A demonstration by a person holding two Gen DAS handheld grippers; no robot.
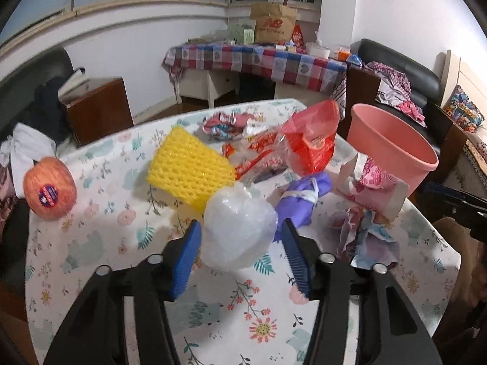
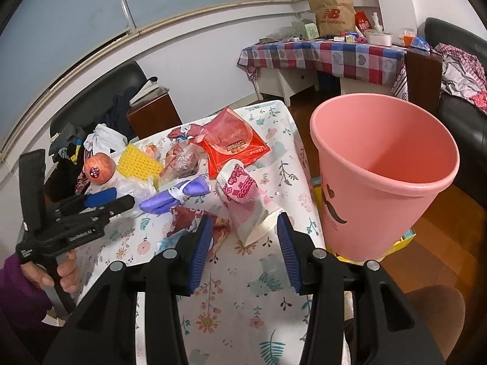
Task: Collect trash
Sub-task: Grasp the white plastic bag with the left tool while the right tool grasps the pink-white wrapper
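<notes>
A crumpled clear plastic bag (image 1: 237, 213) lies on the floral table (image 1: 243, 319) between the blue pads of my left gripper (image 1: 240, 228). It brushes the left pad, and a thin gap shows at the right pad. Around it lie a yellow foam net (image 1: 188, 167), a purple glove (image 1: 301, 200), a red bag (image 1: 310, 143), a pink paper bag (image 1: 371, 188) and a crumpled wrapper (image 1: 365, 234). My right gripper (image 2: 243, 231) hangs open over the table's near edge, just short of the pink paper bag (image 2: 246, 200). A pink bin (image 2: 380, 164) stands empty beside the table, to the right.
An apple (image 1: 50, 193) sits at the table's left edge. A hand (image 2: 65, 270) in a purple sleeve holds the left gripper (image 2: 123, 197). A wooden cabinet (image 1: 97, 106), a checkered side table (image 1: 258, 60) and a black sofa (image 1: 404, 73) stand behind.
</notes>
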